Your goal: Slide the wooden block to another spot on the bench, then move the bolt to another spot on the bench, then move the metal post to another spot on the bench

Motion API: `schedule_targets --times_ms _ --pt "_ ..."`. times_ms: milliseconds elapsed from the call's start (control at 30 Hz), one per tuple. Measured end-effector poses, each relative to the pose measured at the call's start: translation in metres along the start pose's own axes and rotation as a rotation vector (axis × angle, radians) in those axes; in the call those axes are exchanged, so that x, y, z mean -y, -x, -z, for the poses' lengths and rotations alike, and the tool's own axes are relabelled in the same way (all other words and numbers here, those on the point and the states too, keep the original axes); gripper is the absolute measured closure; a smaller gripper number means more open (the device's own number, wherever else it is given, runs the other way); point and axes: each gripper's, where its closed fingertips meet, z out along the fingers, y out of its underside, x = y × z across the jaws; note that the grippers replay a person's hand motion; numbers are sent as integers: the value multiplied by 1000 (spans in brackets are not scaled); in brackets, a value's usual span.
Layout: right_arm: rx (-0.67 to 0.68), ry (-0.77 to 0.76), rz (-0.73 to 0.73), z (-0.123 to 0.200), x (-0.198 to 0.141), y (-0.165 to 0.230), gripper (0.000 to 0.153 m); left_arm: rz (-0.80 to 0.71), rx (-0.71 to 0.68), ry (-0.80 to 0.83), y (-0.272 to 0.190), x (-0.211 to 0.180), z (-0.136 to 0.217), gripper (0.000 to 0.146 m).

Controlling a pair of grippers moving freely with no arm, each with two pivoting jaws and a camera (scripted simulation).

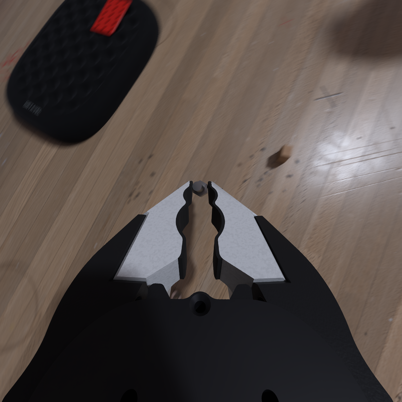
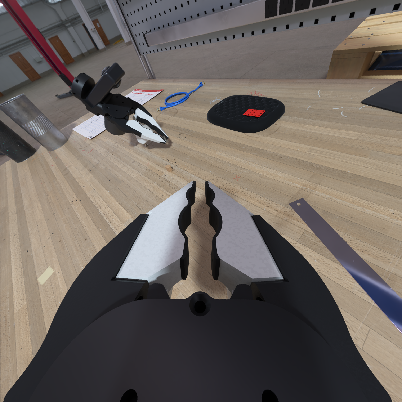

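My left gripper point(image 1: 199, 184) is shut on a small grey bolt point(image 1: 198, 188) held at its fingertips, low over the wooden bench point(image 1: 217, 108). The left gripper also shows in the right wrist view point(image 2: 164, 140), tips angled down near the bench. A small wooden block point(image 1: 282, 153) lies ahead and to the right of it, and shows in the right wrist view point(image 2: 168, 168) too. My right gripper point(image 2: 200, 185) is shut to a narrow gap with nothing in it, short of the block. A grey metal post point(image 2: 34, 124) stands at the far left.
A black pad point(image 2: 226, 118) with a red plate point(image 2: 254, 112) lies beyond; it also shows at the left wrist view's upper left point(image 1: 65, 76). A dark cylinder point(image 2: 13, 145), papers point(image 2: 91, 126), blue cable point(image 2: 177, 99), steel ruler point(image 2: 339, 250), black mat point(image 2: 387, 97) and pegboard wall point(image 2: 217, 28) surround.
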Motion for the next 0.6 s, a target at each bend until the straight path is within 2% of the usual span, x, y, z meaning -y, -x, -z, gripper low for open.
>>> schedule_targets --times_ms 100,267,333,367,400,433,600 --pt "8 -5 -2 0 -1 1 145 -102 -90 5 -32 25 -24 133" --pt "-2 3 12 8 -6 5 144 -143 -142 76 -46 18 -47 133" --pt "-14 1 14 13 -7 3 144 -117 -148 68 -45 16 -45 131" --pt "-17 -2 11 15 -7 2 145 -102 -143 64 -43 15 -42 114" --pt "-18 -7 6 16 -7 1 145 -86 -143 55 -43 15 -39 104" --pt "-19 -12 2 17 -6 0 145 -71 -143 49 -41 14 -35 100" --pt "-21 -17 7 19 -7 1 145 -45 -27 53 -12 -6 13 99"
